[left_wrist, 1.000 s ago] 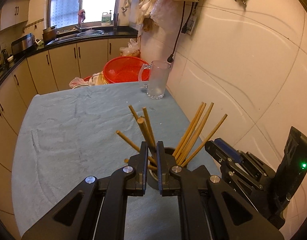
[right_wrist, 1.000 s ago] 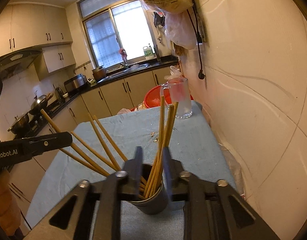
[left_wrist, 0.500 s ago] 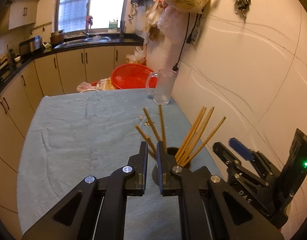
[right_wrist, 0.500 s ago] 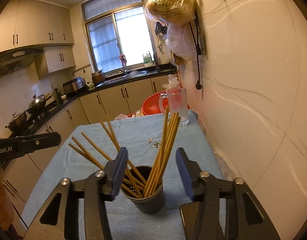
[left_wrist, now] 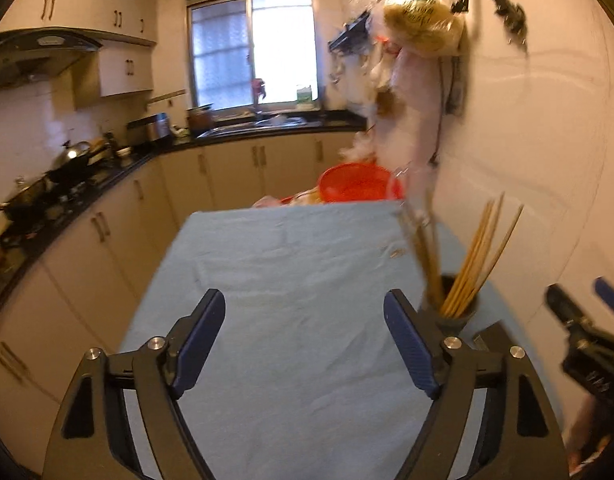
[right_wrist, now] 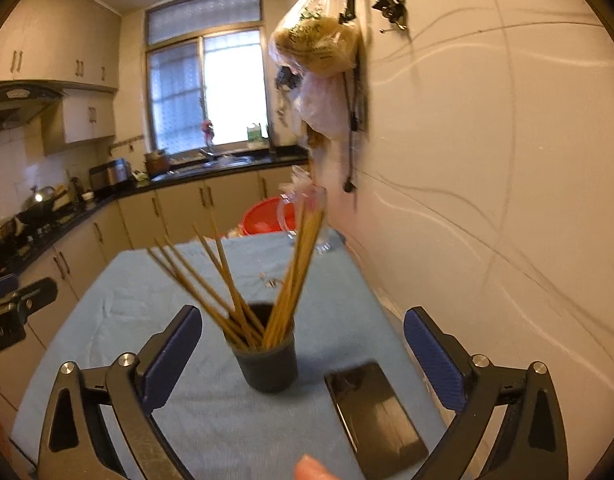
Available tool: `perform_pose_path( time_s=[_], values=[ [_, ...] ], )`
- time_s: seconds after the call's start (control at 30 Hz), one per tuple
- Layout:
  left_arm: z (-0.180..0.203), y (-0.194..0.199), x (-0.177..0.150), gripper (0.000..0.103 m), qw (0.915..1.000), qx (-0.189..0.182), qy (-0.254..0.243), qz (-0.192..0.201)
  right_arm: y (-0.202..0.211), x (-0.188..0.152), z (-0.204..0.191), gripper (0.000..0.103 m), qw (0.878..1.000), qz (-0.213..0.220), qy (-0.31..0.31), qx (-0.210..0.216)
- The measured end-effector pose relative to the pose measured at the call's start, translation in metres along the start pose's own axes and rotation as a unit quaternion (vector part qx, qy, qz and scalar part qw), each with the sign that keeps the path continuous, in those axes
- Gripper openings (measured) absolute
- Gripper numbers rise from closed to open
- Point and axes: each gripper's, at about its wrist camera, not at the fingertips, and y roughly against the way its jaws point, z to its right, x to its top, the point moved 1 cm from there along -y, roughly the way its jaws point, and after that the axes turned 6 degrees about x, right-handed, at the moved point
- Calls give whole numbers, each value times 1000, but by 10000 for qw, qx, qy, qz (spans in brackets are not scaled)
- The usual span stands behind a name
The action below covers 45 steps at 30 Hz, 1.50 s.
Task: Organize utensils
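Chopsticks (right_wrist: 243,280) splayed in dark cup (right_wrist: 269,364), both grippers' jaws opening, empty; a careless knock risks tipping it.

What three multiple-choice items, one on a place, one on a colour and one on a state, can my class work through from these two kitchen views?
1. Where do the chopsticks stand?
A. in the dark cup
B. flat on the cloth
C. in the red basin

2. What colour is the cloth over the table?
A. white
B. light blue
C. green

3. How do the right tongs stand?
A. clamped on the cup
B. wide apart, touching nothing
C. shut on a chopstick

Answers: 1 A, the sticks fan out of the cup's mouth. 2 B, pale blue fabric covers the top. 3 B, the jaws are opening, with clear gaps beside the cup.
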Motion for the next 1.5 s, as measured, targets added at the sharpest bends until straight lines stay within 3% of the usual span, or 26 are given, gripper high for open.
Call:
perform_pose_path(
  time_s=[0.17, 0.47, 0.8, 1.5],
  values=[
    [-12, 3, -35, 81, 9988, 441, -51, -200, 17, -36, -14, 103, 9997, -182, -27, -166],
    [-23, 15, -71, 82, 9978, 485, -38, -444, 32, -73, -26, 103, 9986, -480, 17, -222],
    [-30, 17, -98, 82, 9968, 502, 33, -628, 30, -84, -44, 103, 9979, -604, 166, -153],
    [-29, 6, -107, 82, 9956, 458, 58, -818, 24, -91, -54, 103, 9966, -756, 309, -121]
  ],
)
